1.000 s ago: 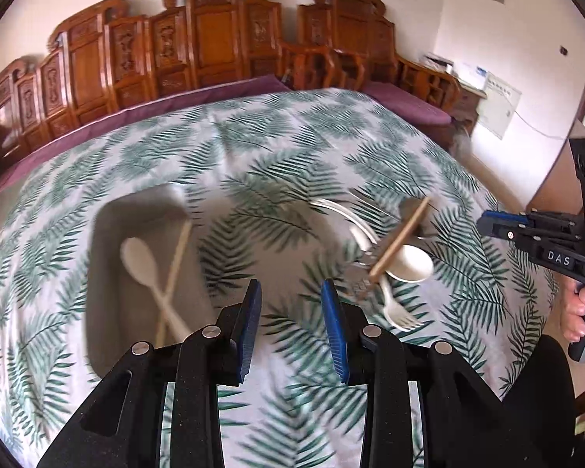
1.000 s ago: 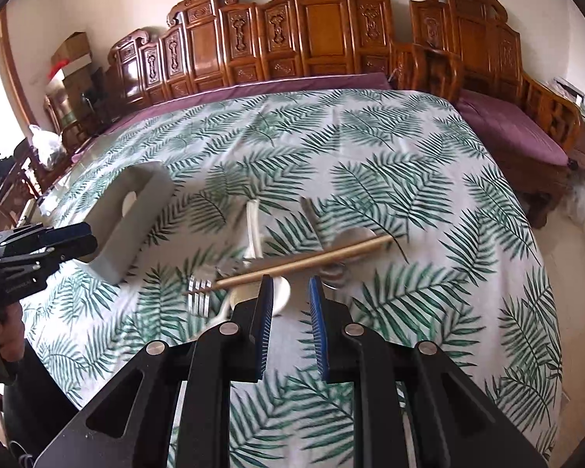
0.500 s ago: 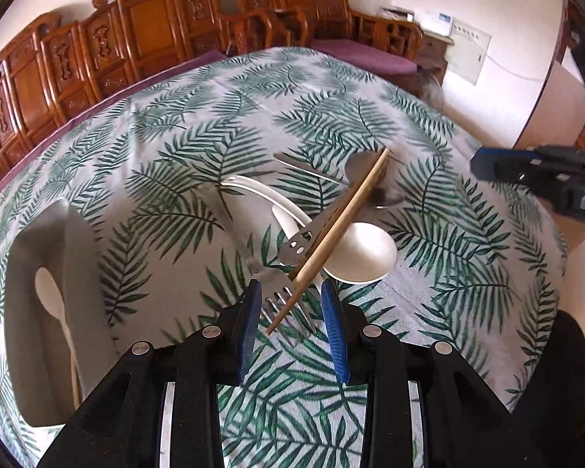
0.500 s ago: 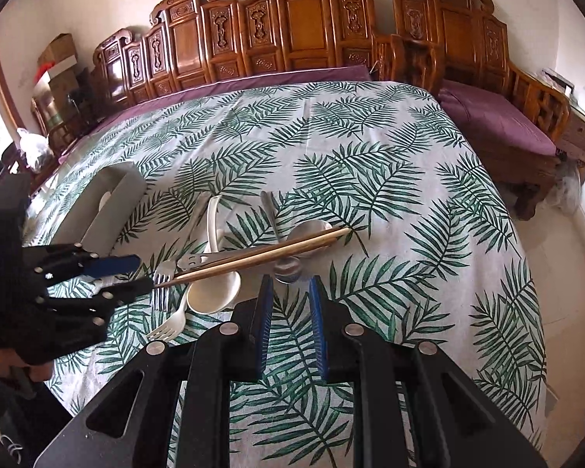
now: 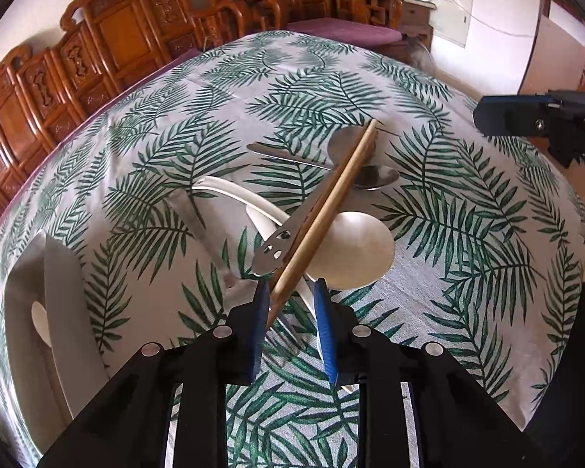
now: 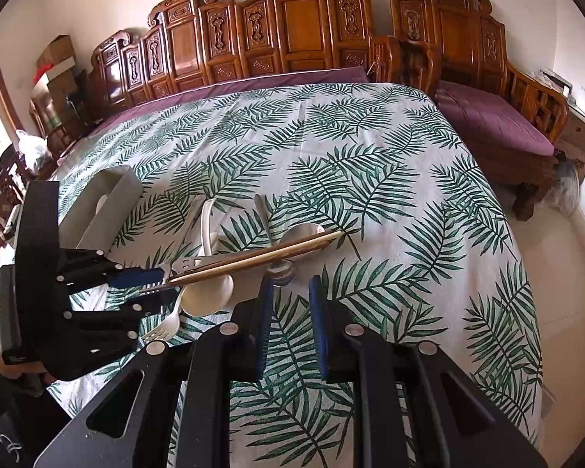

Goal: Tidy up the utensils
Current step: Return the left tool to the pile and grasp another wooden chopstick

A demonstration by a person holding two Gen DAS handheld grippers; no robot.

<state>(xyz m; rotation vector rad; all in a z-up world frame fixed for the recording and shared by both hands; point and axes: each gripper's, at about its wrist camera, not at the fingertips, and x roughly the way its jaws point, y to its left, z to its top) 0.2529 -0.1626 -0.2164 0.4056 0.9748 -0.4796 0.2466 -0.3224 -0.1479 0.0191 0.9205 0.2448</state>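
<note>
Your left gripper (image 5: 290, 304) has its blue fingers (image 5: 258, 327) spread, one on either side of the near tip of the chopstick pair (image 5: 327, 210); in neither view do the pads press the wood. The two tan chopsticks lie side by side, touching, slanting from the fingers toward 1 o'clock in the left wrist view. They sit on top of a pile of utensils at the middle of the table (image 5: 468, 234).

Count in the pile: one white ceramic soup spoon (image 5: 355, 249) with its bowl at 3 o'clock from the chopstick tips; one white plastic fork (image 6: 165, 325), tines toward you; one steel handle with cut-out holes (image 5: 280, 241) lying just left of the chopsticks, touching them; two steel spoons (image 5: 355, 144) under their far end, whose handles cannot all be traced. A steel fork's tines appear to show beside the left fingers, but that is too hidden to confirm.

The grey organizer tray (image 5: 64, 312) stands well apart at 9 o'clock from the pile, and one pale spoon bowl (image 5: 39, 319) shows inside it.

Your right gripper (image 6: 290, 300) hangs over the bare leaf-print cloth just short of the pile, fingers apart, nothing between them.
</note>
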